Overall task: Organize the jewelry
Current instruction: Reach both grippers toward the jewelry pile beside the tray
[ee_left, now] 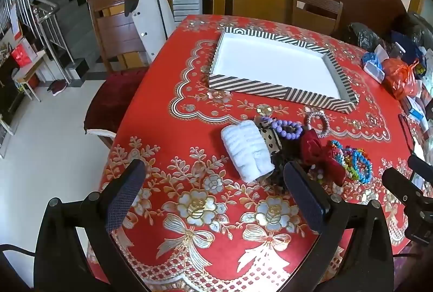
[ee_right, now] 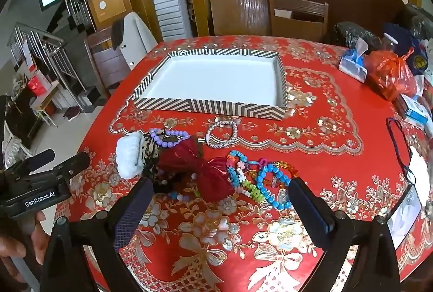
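A striped tray (ee_left: 245, 88) (ee_right: 211, 106) with a bare white inside lies on the red tablecloth. In front of it lies a heap of jewelry: a white scrunchie (ee_left: 247, 150) (ee_right: 128, 156), a purple bead bracelet (ee_left: 288, 128) (ee_right: 167, 138), a rhinestone bracelet (ee_left: 318, 120) (ee_right: 222, 138), a dark red bow (ee_left: 319, 154) (ee_right: 200, 170) and colourful bead bracelets (ee_left: 351, 162) (ee_right: 259, 179). My left gripper (ee_left: 213, 183) is open and empty above the cloth, just short of the scrunchie. My right gripper (ee_right: 222, 197) is open and empty, just short of the bow and beads.
Plastic bags and small boxes (ee_left: 400, 73) (ee_right: 389, 75) crowd the table's right side. A black cord (ee_right: 400, 146) lies at the right. Wooden chairs (ee_left: 314, 8) (ee_right: 295, 16) stand behind the table, one with a white jacket (ee_left: 151, 16). The table's left edge drops to the floor.
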A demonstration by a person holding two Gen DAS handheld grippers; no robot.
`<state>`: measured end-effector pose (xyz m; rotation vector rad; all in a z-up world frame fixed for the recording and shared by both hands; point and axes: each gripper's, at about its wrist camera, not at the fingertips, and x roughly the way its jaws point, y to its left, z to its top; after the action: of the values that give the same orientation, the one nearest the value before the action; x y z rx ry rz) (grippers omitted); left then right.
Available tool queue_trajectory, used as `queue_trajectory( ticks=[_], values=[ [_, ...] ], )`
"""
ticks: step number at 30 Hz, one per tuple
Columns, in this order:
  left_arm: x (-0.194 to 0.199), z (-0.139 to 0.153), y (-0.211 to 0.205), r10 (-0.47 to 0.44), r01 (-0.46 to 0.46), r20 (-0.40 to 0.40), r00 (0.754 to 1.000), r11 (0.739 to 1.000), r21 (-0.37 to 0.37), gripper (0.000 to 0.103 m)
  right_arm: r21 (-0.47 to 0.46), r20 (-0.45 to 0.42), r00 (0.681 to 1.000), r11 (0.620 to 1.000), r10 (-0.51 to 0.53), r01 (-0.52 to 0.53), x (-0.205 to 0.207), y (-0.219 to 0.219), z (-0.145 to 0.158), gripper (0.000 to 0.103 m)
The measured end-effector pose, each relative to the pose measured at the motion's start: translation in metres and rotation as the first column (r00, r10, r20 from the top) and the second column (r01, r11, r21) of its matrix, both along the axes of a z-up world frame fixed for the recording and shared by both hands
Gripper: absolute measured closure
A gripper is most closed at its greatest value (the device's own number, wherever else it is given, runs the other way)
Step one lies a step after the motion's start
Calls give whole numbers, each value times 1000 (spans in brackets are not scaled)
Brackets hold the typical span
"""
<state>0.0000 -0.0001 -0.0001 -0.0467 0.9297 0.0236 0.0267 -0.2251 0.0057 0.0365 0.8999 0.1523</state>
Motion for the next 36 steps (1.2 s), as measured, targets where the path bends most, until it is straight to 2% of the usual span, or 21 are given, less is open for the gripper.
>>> queue_trajectory(
  ticks=[5,16,30,36],
  values=[
    [1,-1,-1,11,-11,3,1000,1000,6,1,-5,-7,1000,1000,4,-4,-1,2,-3,4],
    [0,-7,0,13,-13,7,1000,1000,0,1,48,-52,999,999,14,-12,1,4,-10,4],
    [2,-12,2,8,-9,-36,999,1000,-17,1,22,-79,997,1000,-1,3,4,4,-19,4],
    [3,-13,-2,2,-2,-31,1000,1000,-10,1,18,-93,996,1000,-9,10,7,2,-23,4]
  ],
)
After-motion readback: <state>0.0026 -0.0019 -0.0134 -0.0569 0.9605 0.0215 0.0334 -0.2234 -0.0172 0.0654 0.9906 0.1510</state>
